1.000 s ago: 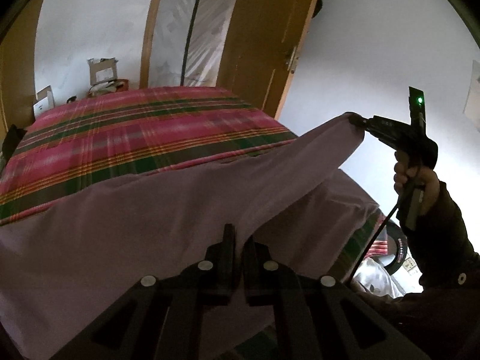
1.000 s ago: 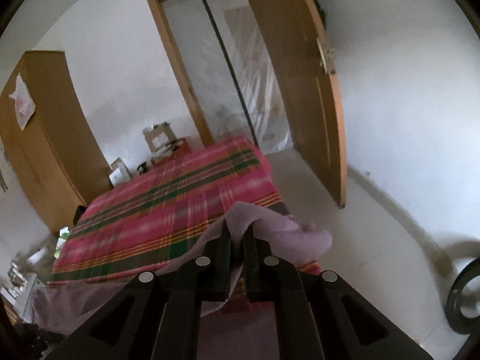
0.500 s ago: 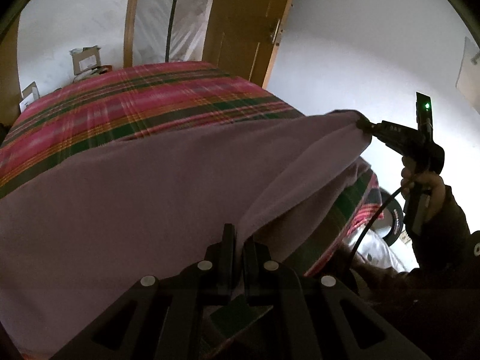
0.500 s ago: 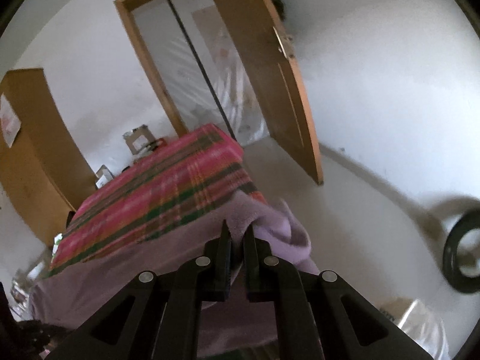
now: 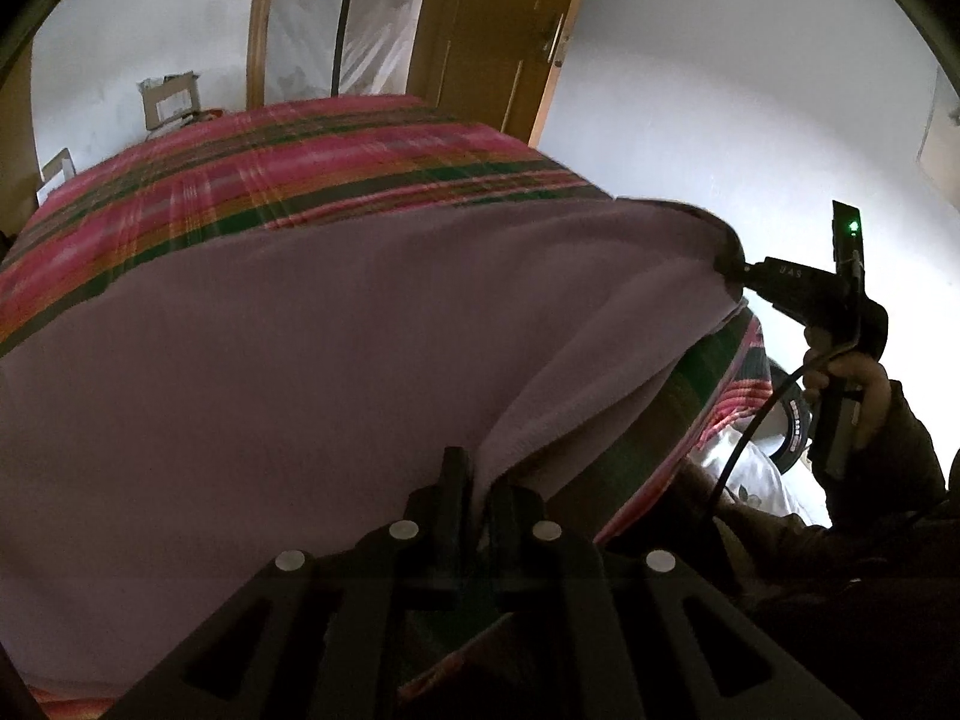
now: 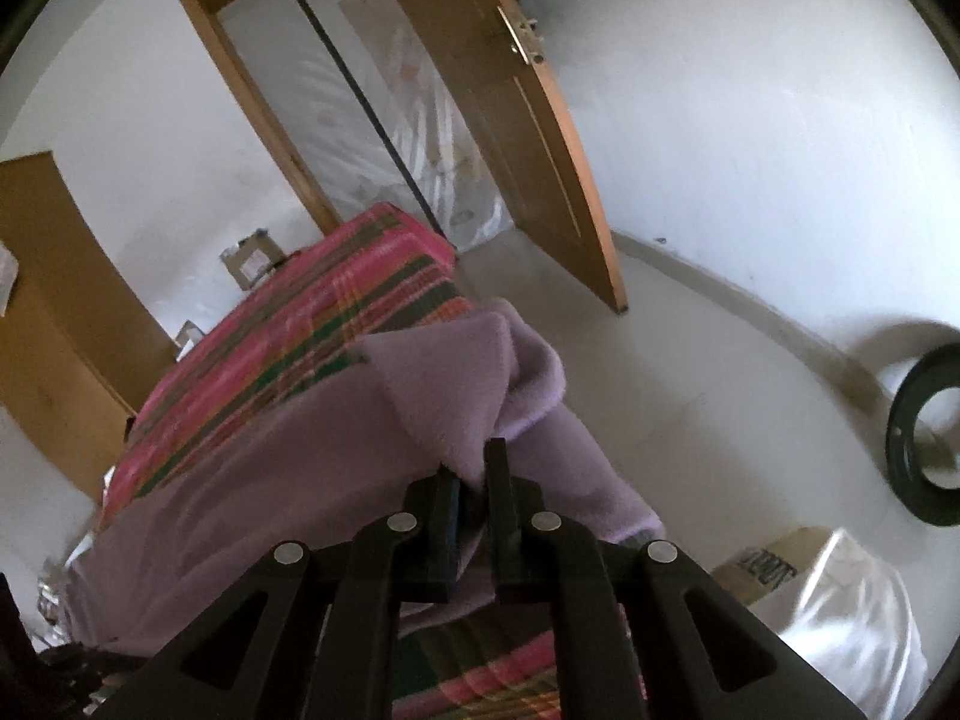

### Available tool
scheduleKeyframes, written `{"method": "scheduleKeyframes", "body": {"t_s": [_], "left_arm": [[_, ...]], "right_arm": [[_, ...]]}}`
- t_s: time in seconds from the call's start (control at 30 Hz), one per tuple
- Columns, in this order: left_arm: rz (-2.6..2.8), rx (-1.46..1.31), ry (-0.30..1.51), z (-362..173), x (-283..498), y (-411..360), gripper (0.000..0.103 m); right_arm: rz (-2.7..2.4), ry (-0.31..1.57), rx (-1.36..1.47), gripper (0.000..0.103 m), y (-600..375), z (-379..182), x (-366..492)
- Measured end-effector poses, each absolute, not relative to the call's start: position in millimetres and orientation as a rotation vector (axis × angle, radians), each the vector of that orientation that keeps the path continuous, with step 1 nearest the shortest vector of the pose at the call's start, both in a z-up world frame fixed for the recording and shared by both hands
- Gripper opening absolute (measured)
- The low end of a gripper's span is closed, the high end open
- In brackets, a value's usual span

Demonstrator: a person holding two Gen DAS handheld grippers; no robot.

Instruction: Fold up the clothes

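The purple garment is spread across the near part of a bed covered in a red, green and orange plaid cover. Behind the bed stand a white wall, an open wooden door and a doorway hung with clear plastic sheet; a wooden wardrobe is at the left, a black ring-shaped object leans by the wall, and a white bag lies on the floor.

The left gripper has its jaws easing apart, with a fold of the garment between them. The right gripper, held by a hand in a dark sleeve, also has its jaws opening around a bunched corner. The garment's near edge is hidden behind the 2 grippers.
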State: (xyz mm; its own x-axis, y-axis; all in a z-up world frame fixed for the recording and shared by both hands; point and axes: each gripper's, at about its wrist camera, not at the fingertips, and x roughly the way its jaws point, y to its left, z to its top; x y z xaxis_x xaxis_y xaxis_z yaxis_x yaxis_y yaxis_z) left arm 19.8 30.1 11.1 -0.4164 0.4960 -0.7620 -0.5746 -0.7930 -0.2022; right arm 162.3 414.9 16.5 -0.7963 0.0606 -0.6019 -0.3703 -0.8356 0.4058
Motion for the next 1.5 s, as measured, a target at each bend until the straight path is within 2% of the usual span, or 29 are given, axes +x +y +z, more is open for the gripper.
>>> {"method": "scheduleKeyframes", "body": {"t_s": [0.1,0.23,0.33,0.4,0.47,0.73,1.0,1.5], "left_arm": [[2.204,-1.163,0.128,8,19,31,0.007],[2.191,-1.179,0.103,6,17,29,0.007],[2.177,-1.19,0.072,9,15,26,0.01],[2.159,-1.183,0.037,13,15,23,0.013],[2.127,-1.182,0.017,15,15,21,0.022],[2.058,-1.152,0.061,23,18,31,0.024],[2.03,-1.126,0.022,31,7,40,0.025],[2.033,-1.189,-0.043,25,-25,41,0.025]], "right_arm": [[2.656,0.748,-0.873,0.01,416,14,163],[2.639,0.747,-0.904,0.019,419,12,162],[2.627,0.656,-0.907,0.036,415,18,166],[2.633,0.587,-0.895,0.036,412,25,170],[2.639,0.54,-0.885,0.036,411,31,173],[2.692,0.453,-0.832,0.036,409,56,181],[2.736,0.346,-0.819,0.036,407,76,154],[2.651,-0.279,-1.19,0.036,360,51,82]]}}
